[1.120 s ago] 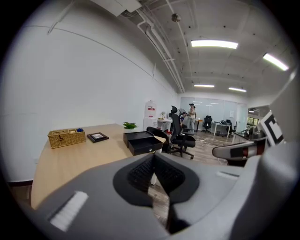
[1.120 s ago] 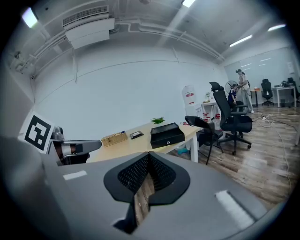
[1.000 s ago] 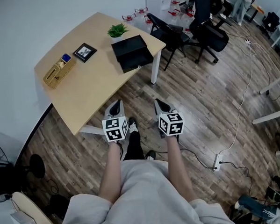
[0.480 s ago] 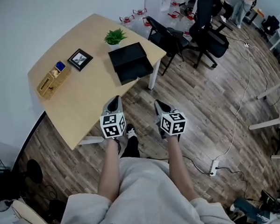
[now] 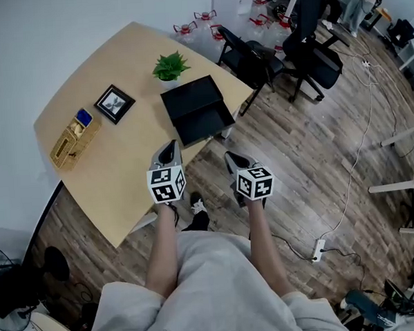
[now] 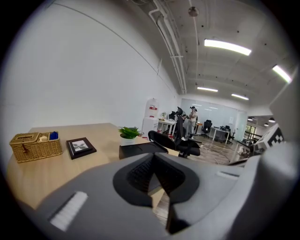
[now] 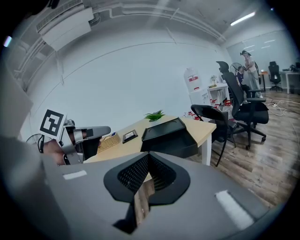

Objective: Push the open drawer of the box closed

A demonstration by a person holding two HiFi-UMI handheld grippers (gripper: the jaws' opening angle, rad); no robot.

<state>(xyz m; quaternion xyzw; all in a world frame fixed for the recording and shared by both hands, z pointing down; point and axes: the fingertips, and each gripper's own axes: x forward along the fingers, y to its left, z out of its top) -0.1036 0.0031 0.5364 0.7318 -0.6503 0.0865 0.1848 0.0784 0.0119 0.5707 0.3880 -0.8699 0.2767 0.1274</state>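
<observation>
overhead, my left gripper (image 5: pixel 167 154) and right gripper (image 5: pixel 232 160), jaws pressed together and empty, hang apart from the black box (image 5: pixel 190 100); its drawer (image 5: pixel 206 125) stands open at the table (image 5: pixel 117 166) corner.

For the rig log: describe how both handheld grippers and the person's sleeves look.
The left gripper and right gripper match: grey tapered jaws, black ribbed pads, each carrying a white cube with black square markers. No cables on them show. The person wears a light grey short-sleeved top; forearms are bare.
</observation>
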